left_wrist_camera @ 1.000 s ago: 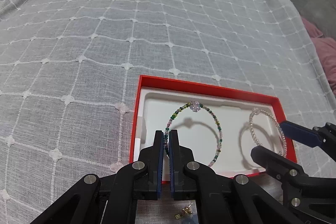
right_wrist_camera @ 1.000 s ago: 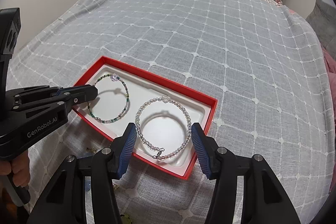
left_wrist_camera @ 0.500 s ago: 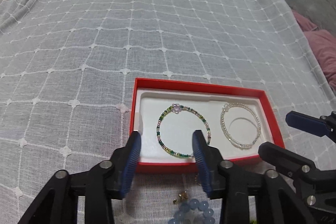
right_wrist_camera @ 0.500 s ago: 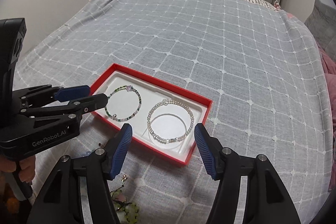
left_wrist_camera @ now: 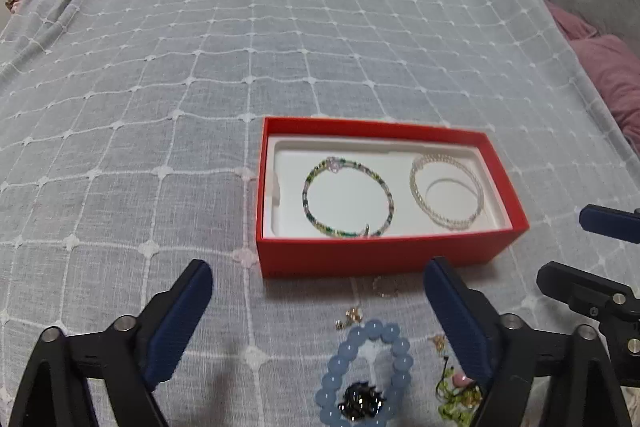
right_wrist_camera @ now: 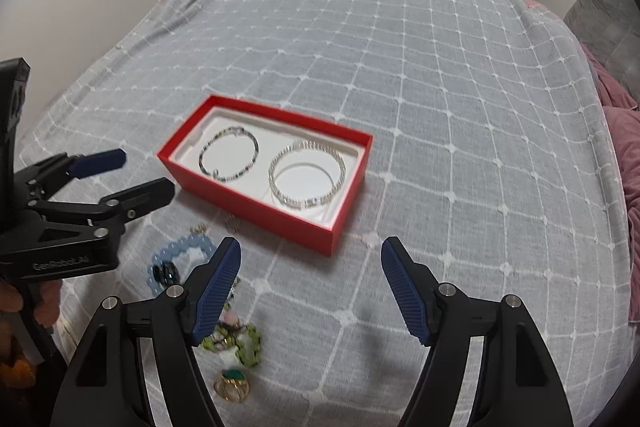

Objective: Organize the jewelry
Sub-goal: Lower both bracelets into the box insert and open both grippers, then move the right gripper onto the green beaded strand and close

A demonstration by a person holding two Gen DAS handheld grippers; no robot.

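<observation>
Currently both my left tongs (left_wrist_camera: 318, 301) and right tongs (right_wrist_camera: 311, 285) have just been opening, empty, near the box (left_wrist_camera: 376, 259) holding two bracelets.

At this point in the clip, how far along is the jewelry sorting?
Done: the green beaded bracelet and the pearl bracelet lie side by side in the red box. In hand: nothing; the left gripper and right gripper are both open and empty, jaws just widened. Left: the blue bead bracelet, green strand, ring and small gold pieces on the bedspread.
</observation>
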